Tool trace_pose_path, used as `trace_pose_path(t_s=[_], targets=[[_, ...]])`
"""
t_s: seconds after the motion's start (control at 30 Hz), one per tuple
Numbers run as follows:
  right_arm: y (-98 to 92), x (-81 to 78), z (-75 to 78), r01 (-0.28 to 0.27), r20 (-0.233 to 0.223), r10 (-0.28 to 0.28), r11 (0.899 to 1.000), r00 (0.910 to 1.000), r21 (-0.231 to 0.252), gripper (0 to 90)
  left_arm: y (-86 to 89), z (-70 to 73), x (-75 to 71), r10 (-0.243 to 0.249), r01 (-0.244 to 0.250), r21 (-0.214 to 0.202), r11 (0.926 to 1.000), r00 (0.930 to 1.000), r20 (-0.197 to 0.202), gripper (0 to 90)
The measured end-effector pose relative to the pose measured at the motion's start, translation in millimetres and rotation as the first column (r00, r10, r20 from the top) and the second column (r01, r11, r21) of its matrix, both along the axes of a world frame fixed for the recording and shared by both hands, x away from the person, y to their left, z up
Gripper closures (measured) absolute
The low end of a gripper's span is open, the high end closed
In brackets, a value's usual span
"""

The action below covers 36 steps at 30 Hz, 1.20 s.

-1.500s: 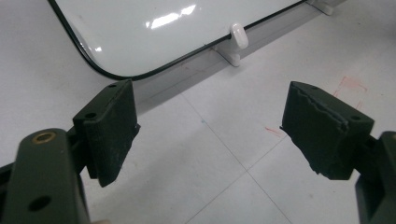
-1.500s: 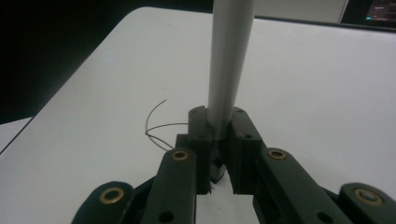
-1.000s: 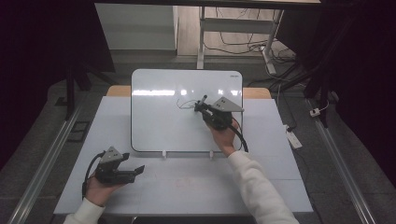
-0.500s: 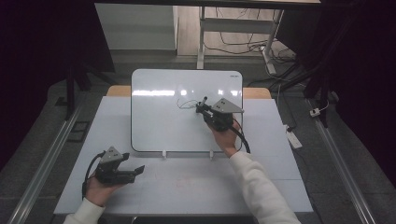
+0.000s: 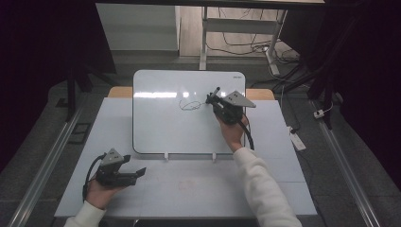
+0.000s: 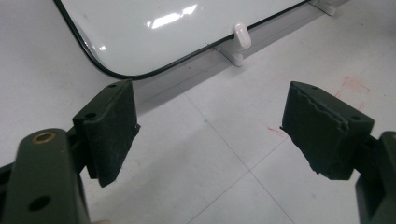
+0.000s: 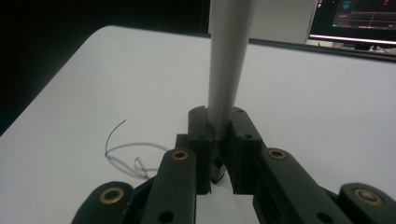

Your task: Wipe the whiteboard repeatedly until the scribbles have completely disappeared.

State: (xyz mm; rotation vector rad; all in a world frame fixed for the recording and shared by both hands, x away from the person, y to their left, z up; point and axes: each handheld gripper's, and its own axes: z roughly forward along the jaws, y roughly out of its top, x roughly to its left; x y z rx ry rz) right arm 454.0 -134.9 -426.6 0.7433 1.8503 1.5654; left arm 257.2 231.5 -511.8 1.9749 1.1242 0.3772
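Right tongs (image 5: 213, 100) clenched on a grey marker (image 7: 227, 70), over the upper right part of the whiteboard (image 5: 161, 127), tip just beside a thin looping scribble (image 5: 190, 105). Whiteboard lies on the white table (image 5: 198, 189), on small white clips (image 6: 241, 36). Left tongs (image 5: 136, 174) released, jaws wide apart, low over the table's near left, nothing between them.

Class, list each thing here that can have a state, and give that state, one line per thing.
Left tool: open, holding nothing, above the table.
Right tool: shut on the marker.
Marker: held in the right tool.
Whiteboard: lying on the table, bearing a small scribble.
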Motion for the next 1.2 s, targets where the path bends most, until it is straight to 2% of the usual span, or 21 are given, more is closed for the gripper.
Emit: trace_pose_path(t_s=[0.07, 0.23, 0.3, 0.33, 0.47, 0.53, 0.7, 0.87, 0.97, 1.1, 1.17, 1.2], targets=[[3.0, 0.5, 0.1, -0.006, -0.003, 0.006, 1.0, 1.0, 0.002, 80.9, -0.1, -0.3, 0.5, -0.002, 0.002, 0.001, 1.0, 1.0, -0.001, 18.8], [22.0, -7.4, -8.8, -0.086, -0.026, 0.086, 0.996, 0.996, -0.024, 80.9, 0.4, -0.1, -0.1, 0.0, 0.0, -0.002, 1.0, 1.0, 0.0, 18.7], [24.7, -8.2, -8.4, -0.085, -0.019, 0.084, 0.996, 0.9963, -0.04, 80.9, 0.6, 0.4, -0.7, -0.001, 0.001, -0.003, 1.0, 1.0, 0.002, 18.8], [22.7, -7.4, -7.1, -0.068, -0.011, 0.067, 0.997, 0.9977, -0.037, 80.9, 0.7, 0.5, -0.9, 0.0, 0.0, -0.004, 1.0, 1.0, 0.003, 18.7], [4.8, -0.6, -1.7, -0.006, -0.012, 0.006, 1.0, 0.9999, 0.007, 80.9, 1.2, 0.4, -0.6, -0.001, 0.001, -0.004, 1.0, 1.0, 0.002, 18.8], [4.6, -1.9, -2.2, -0.007, -0.011, 0.007, 1.0, 0.9999, 0.004, 80.9, 0.7, 0.1, -0.1, 0.0, 0.0, -0.002, 1.0, 1.0, 0.001, 18.8], [22.5, -9.4, -9.2, -0.074, -0.019, 0.074, 0.996, 0.9971, -0.039, 80.9, 0.2, 0.2, -0.4, 0.001, -0.001, -0.002, 1.0, 1.0, 0.002, 18.8], [10.7, -2.1, -4.0, -0.031, -0.02, 0.032, 0.999, 0.9993, 0.011, 80.9, 0.7, 0.2, -0.4, 0.0, 0.0, -0.002, 1.0, 1.0, 0.001, 18.7], [16.5, -3.5, -6.4, -0.055, -0.031, 0.055, 0.998, 0.998, 0.013, 80.9, 1.0, -0.2, 0.2, 0.001, -0.001, -0.002, 1.0, 1.0, 0.0, 18.7], [37.8, -14.5, -15.4, -0.132, -0.038, 0.13, 0.99, 0.9907, -0.049, 80.9, 1.1, -0.1, 0.2, 0.002, -0.002, -0.003, 1.0, 1.0, 0.0, 18.7], [39.4, -15.3, -14.6, -0.13, -0.029, 0.128, 0.989, 0.9913, -0.069, 80.9, 1.2, 0.2, -0.5, 0.001, -0.001, -0.003, 1.0, 1.0, 0.003, 18.7], [37.1, -13.6, -12.9, -0.112, -0.022, 0.11, 0.992, 0.9936, -0.06, 80.9, 1.4, 0.4, -0.7, 0.001, -0.001, -0.003, 1.0, 1.0, 0.004, 18.8]])
